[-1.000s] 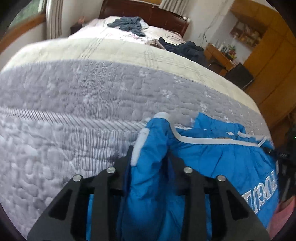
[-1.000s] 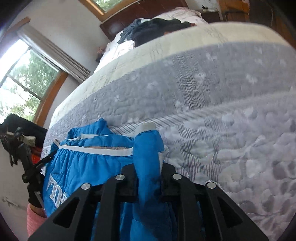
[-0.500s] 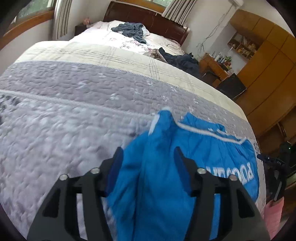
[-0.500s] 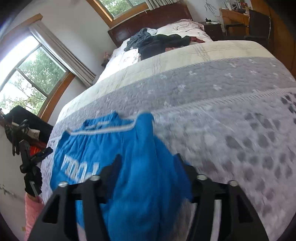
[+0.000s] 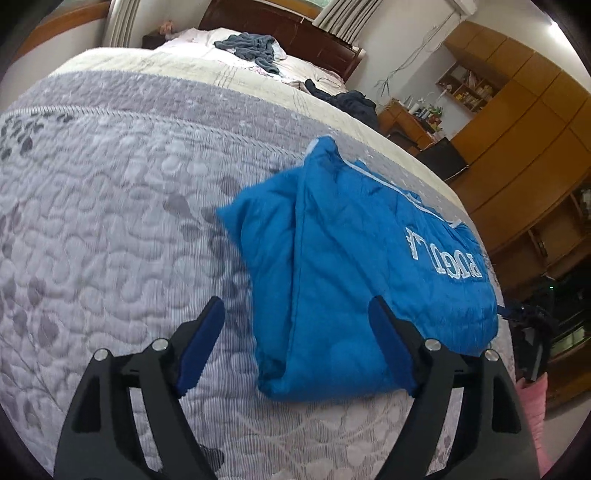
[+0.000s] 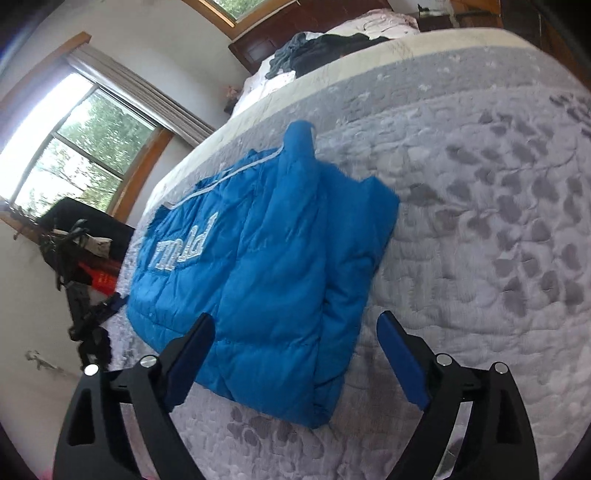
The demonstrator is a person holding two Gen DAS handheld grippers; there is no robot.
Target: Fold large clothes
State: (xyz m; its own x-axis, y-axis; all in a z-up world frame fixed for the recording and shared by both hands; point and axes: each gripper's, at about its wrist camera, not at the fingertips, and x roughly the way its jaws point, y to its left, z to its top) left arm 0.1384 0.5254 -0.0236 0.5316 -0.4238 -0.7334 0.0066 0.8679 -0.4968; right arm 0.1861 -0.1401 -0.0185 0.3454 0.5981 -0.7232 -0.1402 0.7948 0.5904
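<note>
1. the blue padded jacket (image 5: 354, 273) lies folded into a thick bundle on the grey quilted bedspread (image 5: 110, 206), at the near end of the bed (white lettering shows on its top face, too warped to read).
2. in the left wrist view the jacket sits from about 12 to 3 o'clock of the left gripper (image 5: 297, 345); that gripper is spread wide and grasps nothing, its right finger overlapping the jacket's near edge in the view, its left finger over bare bedspread.
3. in the right wrist view the jacket (image 6: 266, 266) lies from 9 to 12 o'clock of the right gripper (image 6: 295, 354), which is likewise released and empty, fingers wide apart.
4. a white-trimmed sleeve end (image 6: 301, 136) points toward 12 o'clock, away from the grippers.
5. dark clothes (image 5: 255, 48) lie heaped by the wooden headboard (image 5: 280, 22) at 12 o'clock, well apart from the jacket.
6. wooden cabinets (image 5: 517, 122) stand at 2 o'clock in the left view; a window (image 6: 74, 144) shows at 10 o'clock in the right view.
</note>
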